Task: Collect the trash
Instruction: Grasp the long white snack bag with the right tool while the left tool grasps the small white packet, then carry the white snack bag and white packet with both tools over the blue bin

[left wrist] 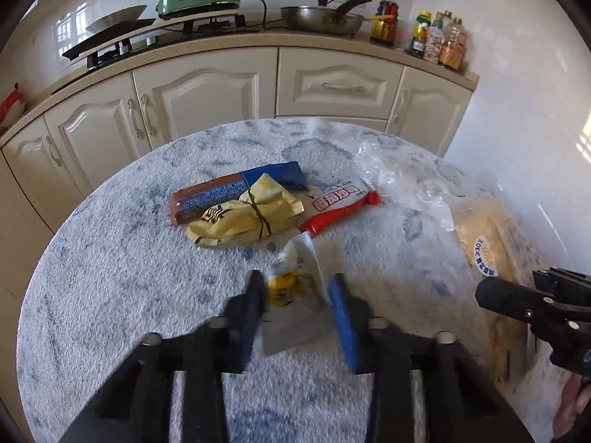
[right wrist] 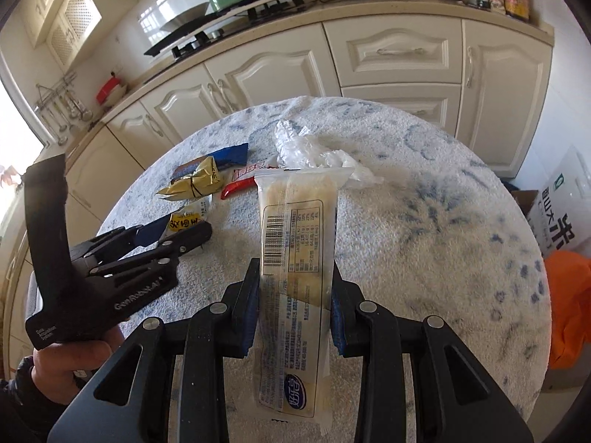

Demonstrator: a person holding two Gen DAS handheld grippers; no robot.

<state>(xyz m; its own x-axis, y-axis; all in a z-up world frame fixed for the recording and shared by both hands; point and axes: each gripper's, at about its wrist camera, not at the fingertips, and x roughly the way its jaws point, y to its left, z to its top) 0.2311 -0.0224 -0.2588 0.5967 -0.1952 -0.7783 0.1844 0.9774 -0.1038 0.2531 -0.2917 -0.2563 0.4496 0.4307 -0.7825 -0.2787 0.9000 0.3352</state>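
Kitchen cabinets and a cluttered counter stand behind the round table (left wrist: 110, 277), whose fuzzy blue-and-white cover holds the trash I am gathering. My right gripper (right wrist: 293, 295) is clamped across a long clear snack wrapper (right wrist: 295, 243), gripped near its middle so both ends hang free. My left gripper (left wrist: 297, 302) tilts steeply down at the table, jaws drawn narrow around a small yellow-printed packet (left wrist: 291, 284); blur keeps me from saying the pads truly press it, but I judge this the pinch for the next pickup. Just beyond it lie a crumpled gold wrapper (left wrist: 243, 217), a brown-and-blue wrapper (left wrist: 221, 192), a red-and-white wrapper (left wrist: 340, 203) and some crinkled clear plastic (right wrist: 306, 147), all uncollected. My hand (right wrist: 74, 354) grips the left handle from below.
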